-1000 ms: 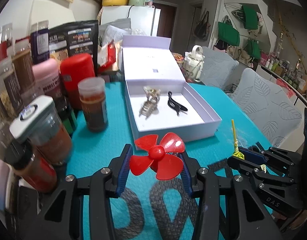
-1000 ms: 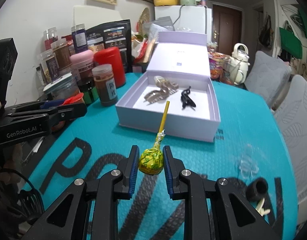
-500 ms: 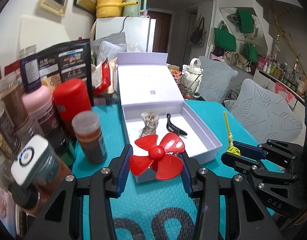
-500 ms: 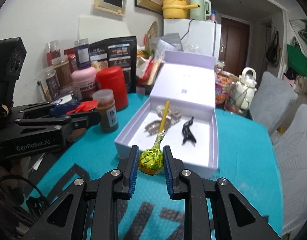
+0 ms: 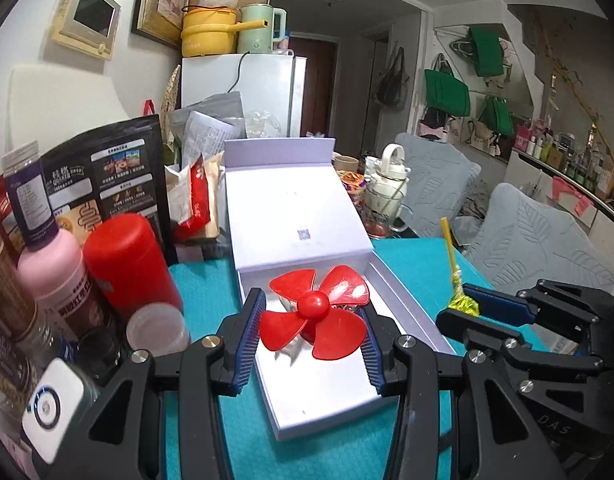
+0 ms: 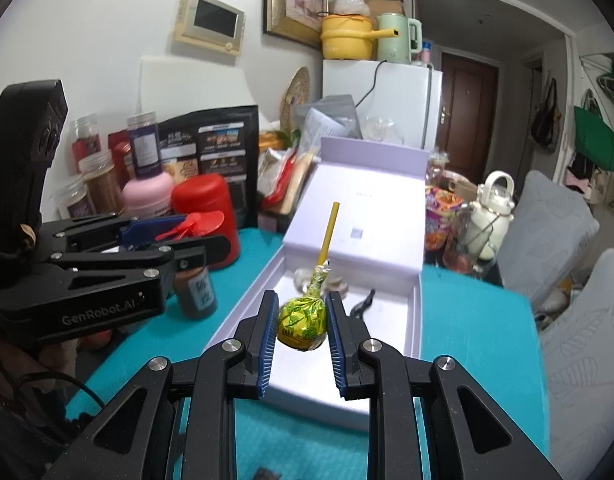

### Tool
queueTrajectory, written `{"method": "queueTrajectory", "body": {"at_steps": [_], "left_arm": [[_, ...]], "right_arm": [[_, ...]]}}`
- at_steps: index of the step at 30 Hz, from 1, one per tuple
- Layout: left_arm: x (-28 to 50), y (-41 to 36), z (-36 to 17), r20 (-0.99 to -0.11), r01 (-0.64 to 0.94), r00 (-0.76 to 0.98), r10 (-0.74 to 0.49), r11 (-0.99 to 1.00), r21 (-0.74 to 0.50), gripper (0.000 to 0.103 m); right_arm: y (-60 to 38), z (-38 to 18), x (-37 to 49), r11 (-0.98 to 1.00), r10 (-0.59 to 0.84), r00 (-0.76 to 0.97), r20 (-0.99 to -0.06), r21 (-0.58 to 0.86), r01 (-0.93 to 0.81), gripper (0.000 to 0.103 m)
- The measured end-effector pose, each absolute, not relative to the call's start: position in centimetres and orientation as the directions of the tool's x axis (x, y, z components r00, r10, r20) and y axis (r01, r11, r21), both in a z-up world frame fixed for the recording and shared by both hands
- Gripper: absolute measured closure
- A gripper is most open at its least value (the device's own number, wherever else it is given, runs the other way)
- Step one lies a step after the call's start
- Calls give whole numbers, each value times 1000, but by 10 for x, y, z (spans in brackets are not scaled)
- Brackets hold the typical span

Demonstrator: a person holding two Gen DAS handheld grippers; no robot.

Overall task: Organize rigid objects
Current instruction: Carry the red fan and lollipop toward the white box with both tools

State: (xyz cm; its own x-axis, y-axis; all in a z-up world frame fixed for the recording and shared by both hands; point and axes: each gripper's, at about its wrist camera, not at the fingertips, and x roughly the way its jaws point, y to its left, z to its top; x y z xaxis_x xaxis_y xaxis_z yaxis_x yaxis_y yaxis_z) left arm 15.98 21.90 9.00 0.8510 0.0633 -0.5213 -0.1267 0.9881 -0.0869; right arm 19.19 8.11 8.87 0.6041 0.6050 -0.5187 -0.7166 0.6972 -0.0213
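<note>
Left wrist: left gripper (image 5: 313,322) clamped on red propeller (image 5: 316,312), over open lavender box (image 5: 407,312); right gripper at 3 o'clock.
Right wrist: right gripper (image 6: 301,326) clamped narrow on lollipop (image 6: 303,322), stick toward 12, above box tray; black clip (image 6: 361,306) inside.

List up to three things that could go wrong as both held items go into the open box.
1. The fan is pinched by its blade edges in the left gripper; it may twist or slip out early.
2. The lollipop stick juts toward the lid and might catch it.
3. The clips already lie in the box; a dropped item could land on them.
</note>
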Motion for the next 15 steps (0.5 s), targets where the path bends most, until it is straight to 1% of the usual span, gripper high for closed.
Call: {"method": "queueTrajectory", "body": {"at_steps": [15], "left_arm": [[223,236,94,-506,-168,857,96,981,-98,59]], "right_arm": [[95,97,254,720,611,633,-476,2,-694,79]]}}
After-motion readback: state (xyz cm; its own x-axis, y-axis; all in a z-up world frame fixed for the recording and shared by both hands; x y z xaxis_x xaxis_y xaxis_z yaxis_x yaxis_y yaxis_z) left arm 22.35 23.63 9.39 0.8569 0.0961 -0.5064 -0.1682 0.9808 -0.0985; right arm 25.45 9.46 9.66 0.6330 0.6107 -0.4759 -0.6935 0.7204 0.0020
